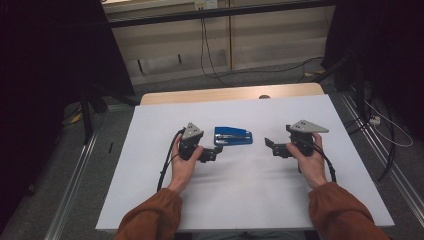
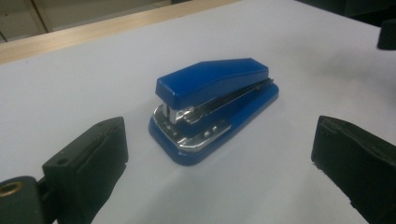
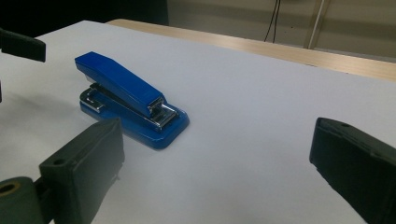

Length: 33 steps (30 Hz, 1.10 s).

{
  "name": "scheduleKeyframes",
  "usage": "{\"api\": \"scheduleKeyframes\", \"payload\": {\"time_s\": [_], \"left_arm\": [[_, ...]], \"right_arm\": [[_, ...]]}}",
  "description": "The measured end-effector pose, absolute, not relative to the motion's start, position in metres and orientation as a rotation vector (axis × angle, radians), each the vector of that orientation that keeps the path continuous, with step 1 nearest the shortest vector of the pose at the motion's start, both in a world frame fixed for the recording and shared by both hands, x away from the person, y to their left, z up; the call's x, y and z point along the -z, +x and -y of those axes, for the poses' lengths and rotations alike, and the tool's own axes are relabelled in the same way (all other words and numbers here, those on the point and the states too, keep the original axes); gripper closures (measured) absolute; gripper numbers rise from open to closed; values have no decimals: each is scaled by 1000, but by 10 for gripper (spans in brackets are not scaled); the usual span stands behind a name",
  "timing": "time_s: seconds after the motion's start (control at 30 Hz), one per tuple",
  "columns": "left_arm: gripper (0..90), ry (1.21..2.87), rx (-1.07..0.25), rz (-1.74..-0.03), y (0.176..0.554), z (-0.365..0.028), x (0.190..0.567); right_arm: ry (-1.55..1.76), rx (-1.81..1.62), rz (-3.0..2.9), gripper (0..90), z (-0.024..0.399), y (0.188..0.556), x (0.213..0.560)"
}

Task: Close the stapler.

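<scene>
We've got a blue stapler [image 1: 233, 135] lying flat on the white table [image 1: 150, 190], between our two grippers. Left gripper [image 1: 214, 153] sits just to the stapler's left end and a bit nearer us; in the left gripper view the stapler [image 2: 214, 105] is straight ahead of the jaws, stapling mouth w/ its metal plate facing them, not between them. Jaws stand wide apart, nothing held.

Right gripper [image 1: 270, 146] is off the stapler's other end, near but apart. In the right gripper view the stapler [image 3: 130, 98] lies ahead and left of the jaws, beyond the left pad. Jaws likewise spread wide, holding nothing.

Step in hand, as we judge it: approach/pre-grasp. Both tools are released and aimed at the stapler, neither touching it.

Next move prob. calls for one gripper to go fwd so its pads straddle the stapler's body across its narrow width, then clench. Left is better lined up; it needs to advance and drop a little. Right would have to shift toward its left first. If both are to work, one pins the base while the other presses or lifts the top arm. Top is smooth and sloped, so grip low on the sides.
</scene>
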<state>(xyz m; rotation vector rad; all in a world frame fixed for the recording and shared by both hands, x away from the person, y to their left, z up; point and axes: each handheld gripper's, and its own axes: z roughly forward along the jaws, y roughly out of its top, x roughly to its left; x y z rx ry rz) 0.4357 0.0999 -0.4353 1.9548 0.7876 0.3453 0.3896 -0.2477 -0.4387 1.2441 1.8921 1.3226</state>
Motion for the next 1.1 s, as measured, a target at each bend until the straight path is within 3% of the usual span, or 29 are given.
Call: {"api": "scheduleKeyframes", "payload": {"time_s": [0.23, 0.67, 1.1], "left_arm": [[35, 1941, -339, -838, 425, -112, 433], [38, 1895, -493, -862, 398, -144, 425], [31, 1830, -542, -879, 373, -171, 419]], "right_arm": [[1244, -1340, -1884, 27, 250, 379, 438], [1234, -1332, -1857, 24, 257, 362, 435], [1231, -1321, -1839, 24, 266, 343, 434]]}}
